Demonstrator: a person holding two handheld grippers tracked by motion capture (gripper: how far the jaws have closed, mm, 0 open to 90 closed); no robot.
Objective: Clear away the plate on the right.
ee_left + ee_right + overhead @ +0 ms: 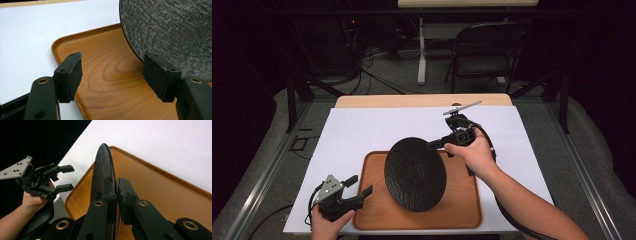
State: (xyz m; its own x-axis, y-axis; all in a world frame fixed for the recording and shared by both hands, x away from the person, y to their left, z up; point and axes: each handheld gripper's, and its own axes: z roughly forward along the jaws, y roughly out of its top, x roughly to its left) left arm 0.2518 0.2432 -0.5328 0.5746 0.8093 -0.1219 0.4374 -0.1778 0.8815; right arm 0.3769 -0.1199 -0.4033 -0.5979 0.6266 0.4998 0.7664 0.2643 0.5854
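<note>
One surface (pixel 362 127) fills the middle of the room, covered by a single white sheet, with a strip of pale wood showing along its far edge. On the sheet, toward the near side, lies one wooden tray (pixel 462 210), brown with rounded corners and a low raised rim. There is one plate (pixel 415 173), round, dark and rough-grained like slate; it stands tilted up over the tray, its lower edge down at the tray floor near the front and its upper edge lifted toward the far right. Whether that lower edge actually touches the wood I cannot tell. Two claws are at work, one in each of the person's hands. The right claw (pixel 437 145) comes in from the right and is clamped on the plate's upper rim: in the right gripper view its two black pads (pixel 109 192) pinch the plate (pixel 102 170) edge-on, closed down tight with only the plate's thickness between them. The left claw (pixel 360 184) sits at the near left corner of the tray, its jaws standing wide apart with nothing between them; in the left gripper view the tray (pixel 107 75) shows in the gap, and the plate (pixel 172 32) rises just beyond the right-hand pad without touching it.
</note>
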